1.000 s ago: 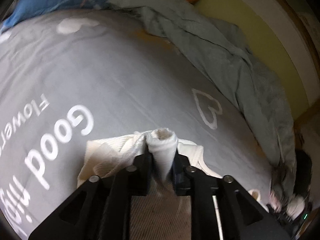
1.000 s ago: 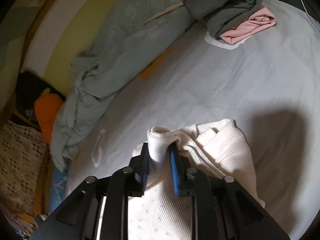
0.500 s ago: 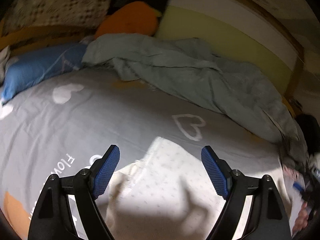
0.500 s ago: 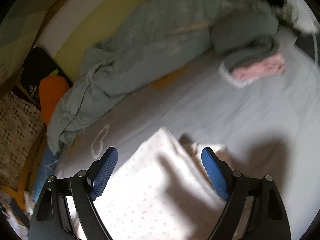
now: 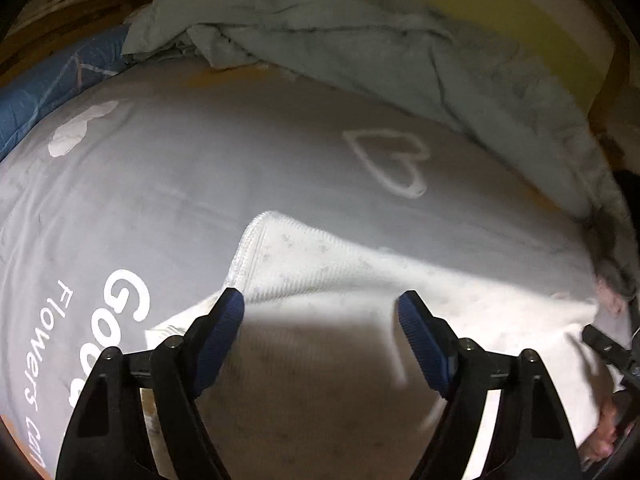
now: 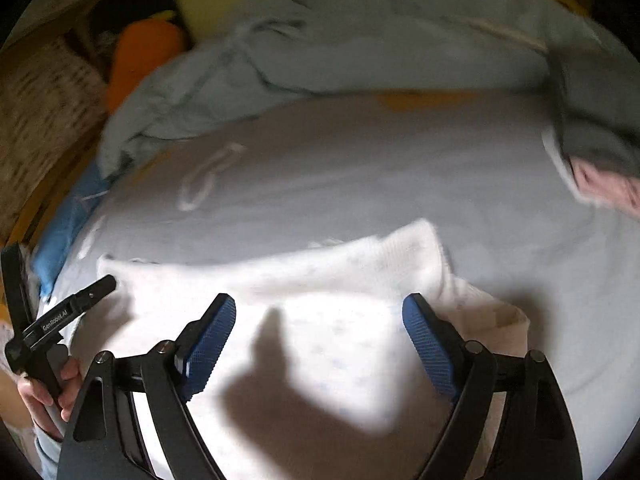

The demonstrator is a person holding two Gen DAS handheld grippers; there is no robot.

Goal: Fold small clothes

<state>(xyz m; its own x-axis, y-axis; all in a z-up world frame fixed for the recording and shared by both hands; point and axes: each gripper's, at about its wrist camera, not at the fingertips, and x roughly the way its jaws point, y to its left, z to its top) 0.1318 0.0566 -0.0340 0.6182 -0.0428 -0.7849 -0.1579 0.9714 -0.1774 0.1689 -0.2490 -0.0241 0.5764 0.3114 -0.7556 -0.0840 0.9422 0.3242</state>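
Observation:
A small white ribbed garment (image 5: 344, 276) with faint dots lies spread flat on the grey bed sheet (image 5: 180, 168); it also shows in the right wrist view (image 6: 328, 280). My left gripper (image 5: 320, 320) is open and empty, hovering just above the garment's near part. My right gripper (image 6: 318, 320) is open and empty above the garment's other side. The left gripper's body (image 6: 60, 316) and the hand holding it show at the left of the right wrist view. Both views are motion-blurred.
A crumpled grey-green duvet (image 5: 400, 48) lies along the far side by a yellow wall. A blue pillow (image 5: 52, 92) and an orange cushion (image 6: 140, 56) sit at the bed's head. A grey and pink clothes pile (image 6: 600, 152) lies at the right.
Both grippers were shut on bunched folds of the white garment one second ago. They opened, let it go, and the garment now lies flat beneath them.

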